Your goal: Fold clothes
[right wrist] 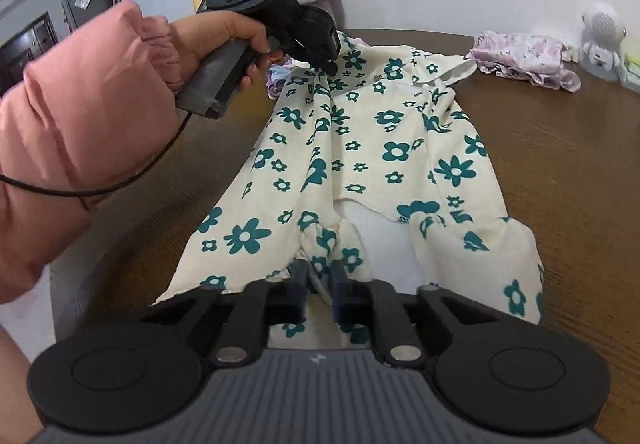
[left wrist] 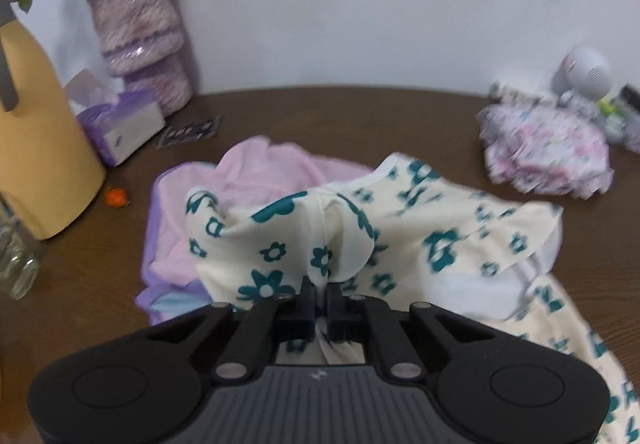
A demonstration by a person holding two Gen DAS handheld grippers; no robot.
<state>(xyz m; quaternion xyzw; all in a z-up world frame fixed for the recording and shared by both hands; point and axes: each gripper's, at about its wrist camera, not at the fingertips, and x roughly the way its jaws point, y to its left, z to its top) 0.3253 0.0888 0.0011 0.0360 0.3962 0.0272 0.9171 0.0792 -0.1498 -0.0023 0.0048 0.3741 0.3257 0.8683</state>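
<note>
Our right gripper (right wrist: pixel 319 276) and left gripper (left wrist: pixel 319 294) both pinch cream cotton garment with teal flowers (right wrist: pixel 360 147), stretched over brown wooden table (right wrist: pixel 560 171); pink-purple cloth (left wrist: pixel 248 179) beneath garment's far end.

A shirt (right wrist: pixel 372 147) lies spread on the table (right wrist: pixel 560 163), partly over a second garment (left wrist: pixel 240 179) behind it. To the right lies another folded garment (left wrist: pixel 544 151). At the table's back left stand a vase (left wrist: pixel 140 39), a tissue box (left wrist: pixel 120 127) and a jug (left wrist: pixel 40 147).
</note>
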